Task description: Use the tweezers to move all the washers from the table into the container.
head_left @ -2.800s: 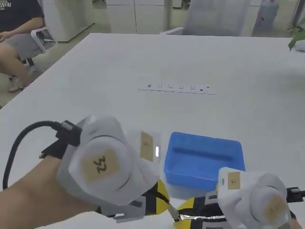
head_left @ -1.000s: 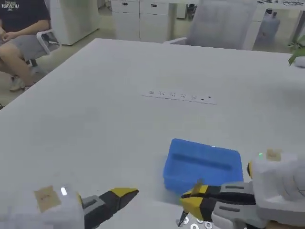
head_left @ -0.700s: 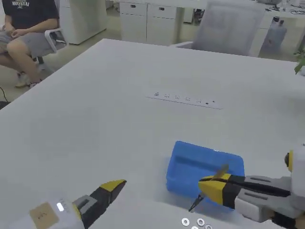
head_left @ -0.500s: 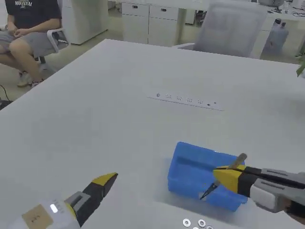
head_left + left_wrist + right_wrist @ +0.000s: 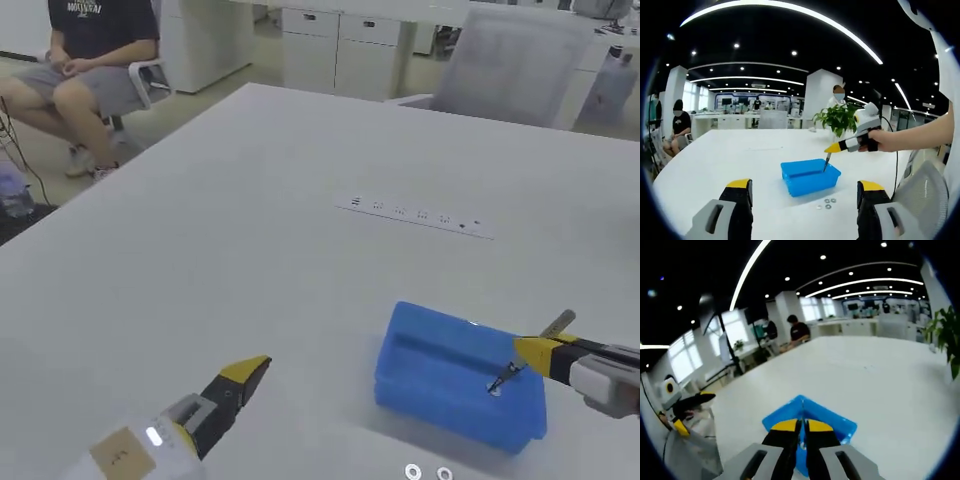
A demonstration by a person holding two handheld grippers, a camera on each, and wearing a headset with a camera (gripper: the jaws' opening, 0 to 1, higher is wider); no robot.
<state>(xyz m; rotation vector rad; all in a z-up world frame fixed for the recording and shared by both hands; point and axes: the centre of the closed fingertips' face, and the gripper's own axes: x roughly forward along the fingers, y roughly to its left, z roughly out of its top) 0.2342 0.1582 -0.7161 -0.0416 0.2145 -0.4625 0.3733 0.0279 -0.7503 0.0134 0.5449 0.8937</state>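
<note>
Right gripper (image 5: 532, 353) has swung tweezers (image 5: 503, 377) over container (image 5: 430, 362).

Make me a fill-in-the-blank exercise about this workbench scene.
The container is ____ in colour.
The right gripper is shut on the ____, whose tip hangs over the container.
The left gripper holds nothing; its fingers stand ____.
The washers lie on the ____, outside the container.
Missing words: blue; tweezers; open; table.

Table (image 5: 230, 260) lay open to left & far side; power strip (image 5: 415, 215) crossed mid-table. Container (image 5: 430, 385) stood near right, w/ right gripper (image 5: 526, 351) & tweezers (image 5: 503, 376) over its right part.
</note>
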